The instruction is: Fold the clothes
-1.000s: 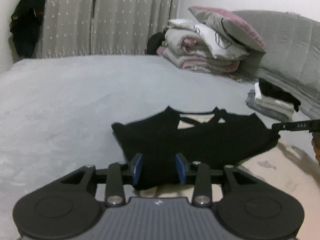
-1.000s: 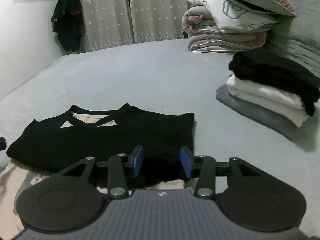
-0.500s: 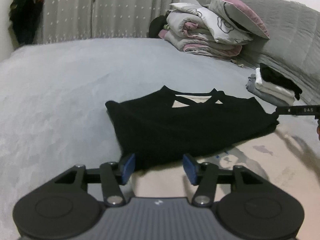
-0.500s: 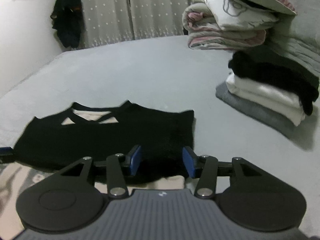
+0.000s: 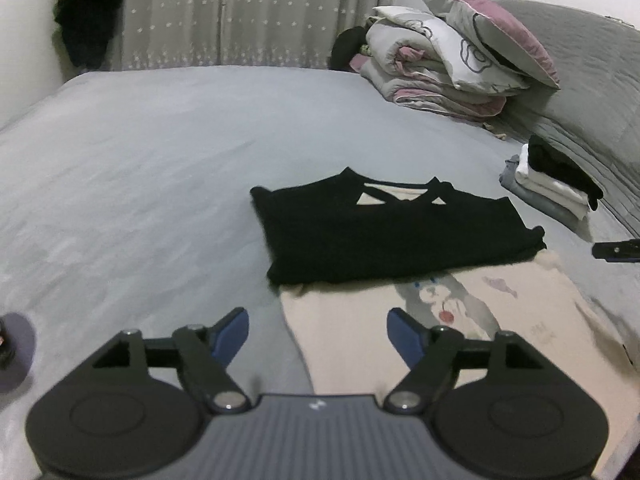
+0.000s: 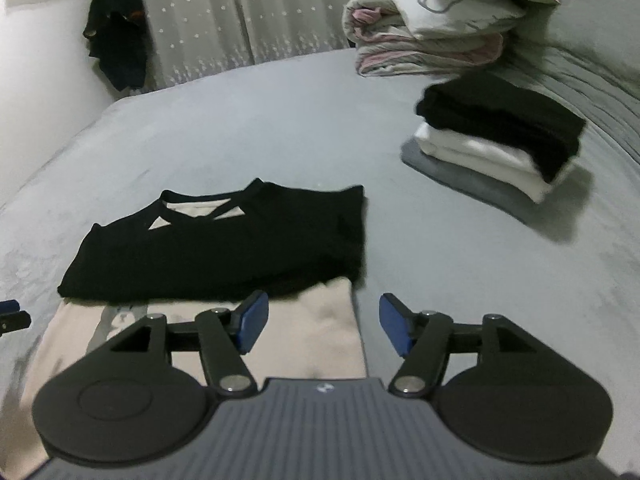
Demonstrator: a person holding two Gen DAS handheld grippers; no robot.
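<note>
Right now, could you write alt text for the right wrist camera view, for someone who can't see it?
An open right gripper hovers over a half-folded garment on a grey bed, its black upper part lying over its cream lower part. A stack of folded clothes sits to the right, with piled bedding and curtains behind.

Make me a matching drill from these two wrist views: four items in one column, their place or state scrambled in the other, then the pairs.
1. left gripper
2. black top part
3. cream shirt body
4. folded stack

A. on the bed by the grey headboard
B. folded down over the cream fabric
C. open, holding nothing
D. printed with a cartoon animal

Pairs: 1-C, 2-B, 3-D, 4-A
</note>
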